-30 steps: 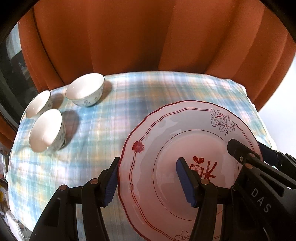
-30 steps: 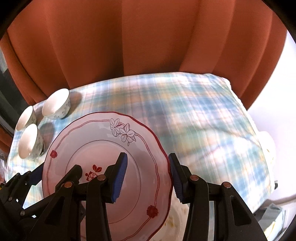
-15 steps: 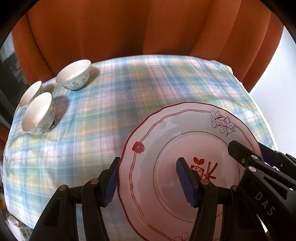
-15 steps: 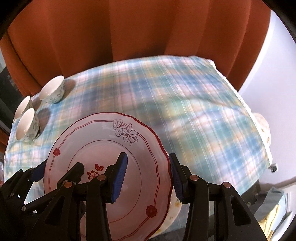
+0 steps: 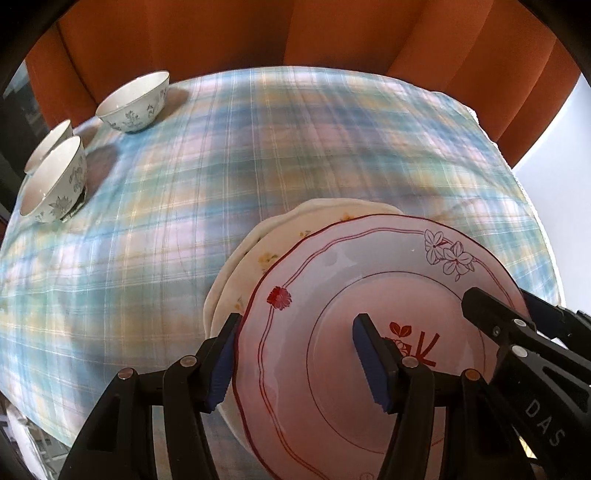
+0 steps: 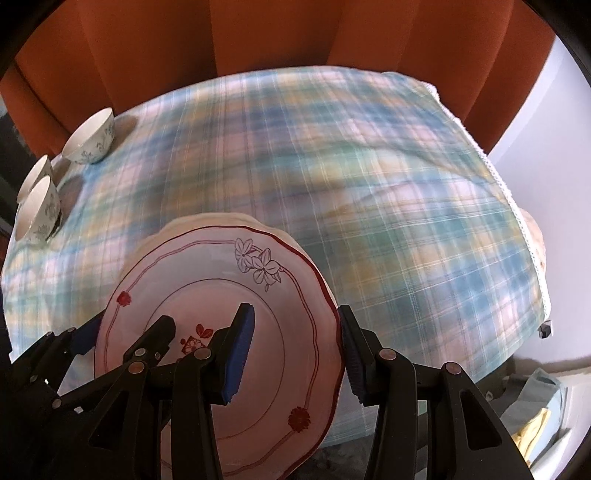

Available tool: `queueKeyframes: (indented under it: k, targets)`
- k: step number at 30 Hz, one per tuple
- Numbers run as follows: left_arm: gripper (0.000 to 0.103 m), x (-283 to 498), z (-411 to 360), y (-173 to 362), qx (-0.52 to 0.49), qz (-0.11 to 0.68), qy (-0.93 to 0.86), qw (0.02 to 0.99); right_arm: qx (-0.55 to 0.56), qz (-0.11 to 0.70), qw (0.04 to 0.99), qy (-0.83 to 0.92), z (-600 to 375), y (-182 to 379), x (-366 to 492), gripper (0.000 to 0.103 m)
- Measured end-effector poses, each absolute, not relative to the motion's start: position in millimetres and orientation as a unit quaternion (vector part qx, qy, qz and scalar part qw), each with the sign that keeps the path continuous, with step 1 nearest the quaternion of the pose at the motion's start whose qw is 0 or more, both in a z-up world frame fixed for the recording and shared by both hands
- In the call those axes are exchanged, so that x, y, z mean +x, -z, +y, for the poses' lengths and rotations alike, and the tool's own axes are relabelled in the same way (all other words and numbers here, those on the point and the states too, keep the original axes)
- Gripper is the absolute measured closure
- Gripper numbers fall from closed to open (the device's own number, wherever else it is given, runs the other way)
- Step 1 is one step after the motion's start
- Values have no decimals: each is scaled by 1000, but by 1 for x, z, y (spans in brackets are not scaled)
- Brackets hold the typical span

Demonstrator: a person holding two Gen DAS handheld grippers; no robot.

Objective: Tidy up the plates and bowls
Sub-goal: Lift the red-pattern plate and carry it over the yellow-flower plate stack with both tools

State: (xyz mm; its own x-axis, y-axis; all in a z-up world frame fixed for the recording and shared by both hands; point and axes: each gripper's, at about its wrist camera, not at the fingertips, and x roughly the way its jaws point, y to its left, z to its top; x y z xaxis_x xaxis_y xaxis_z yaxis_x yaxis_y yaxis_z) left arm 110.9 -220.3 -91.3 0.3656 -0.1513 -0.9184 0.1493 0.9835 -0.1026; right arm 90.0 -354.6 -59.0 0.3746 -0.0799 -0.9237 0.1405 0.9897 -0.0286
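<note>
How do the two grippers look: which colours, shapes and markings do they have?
Both the left gripper and the right gripper are black plastic, with angular fingers carrying ribbed blue pads and round metal rivets. White letters "DAS" mark the right gripper's side in the left view. No cables or sleeves show.

Glossy glazed ceramic red-rimmed plate (image 5: 369,295); beneath it, smooth cream plates (image 5: 295,229). Left of the plate, shiny ceramic bowls (image 5: 135,101). Soft woven plaid tablecloth (image 5: 277,147). Beyond, matt orange curtain (image 5: 240,33).
</note>
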Motion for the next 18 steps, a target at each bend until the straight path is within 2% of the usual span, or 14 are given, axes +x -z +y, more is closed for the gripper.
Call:
queueKeyframes:
  k: [18]
  targets:
    - [41, 110, -244, 100, 23, 554, 50, 831, 11, 570, 821, 31, -373, 74, 105, 54]
